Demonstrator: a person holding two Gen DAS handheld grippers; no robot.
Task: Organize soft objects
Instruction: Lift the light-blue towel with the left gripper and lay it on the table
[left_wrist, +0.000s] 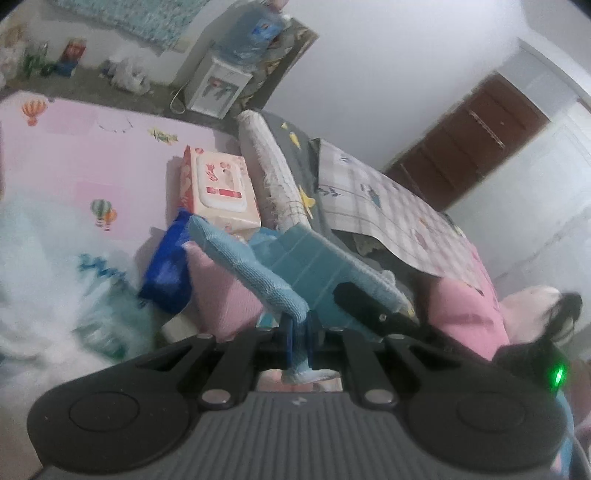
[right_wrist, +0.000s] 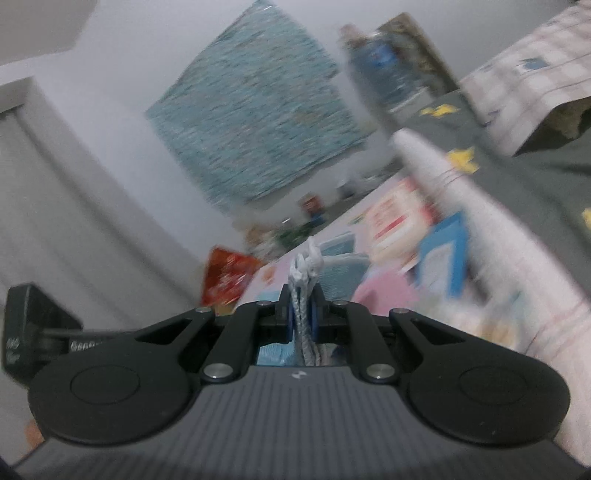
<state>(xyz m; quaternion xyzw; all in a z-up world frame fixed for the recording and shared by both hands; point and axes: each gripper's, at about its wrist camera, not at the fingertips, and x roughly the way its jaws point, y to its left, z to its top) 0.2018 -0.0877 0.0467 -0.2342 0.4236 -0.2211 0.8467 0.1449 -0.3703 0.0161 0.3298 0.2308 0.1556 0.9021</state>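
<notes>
towel (left_wrist: 258, 273): light blue | mat (left_wrist: 92, 155): pink, balloon print | wipes pack (left_wrist: 221, 188): peach-white, red label | bedsheet (left_wrist: 291, 162): grey, yellow shapes

Light-blue knit cloth (left_wrist: 255, 266) w/ white fringe (right_wrist: 308, 258), stretched taut, lifted over pink mat (left_wrist: 74, 147).

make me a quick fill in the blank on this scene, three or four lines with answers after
1. The left gripper is shut on a light ____ towel.
2. The wipes pack lies on a ____ mat with balloon prints.
3. The right gripper is ____ on white fringe.
4. Behind the mat stands a white water ____ with a bottle on top.

Answers: blue; pink; shut; dispenser
</notes>
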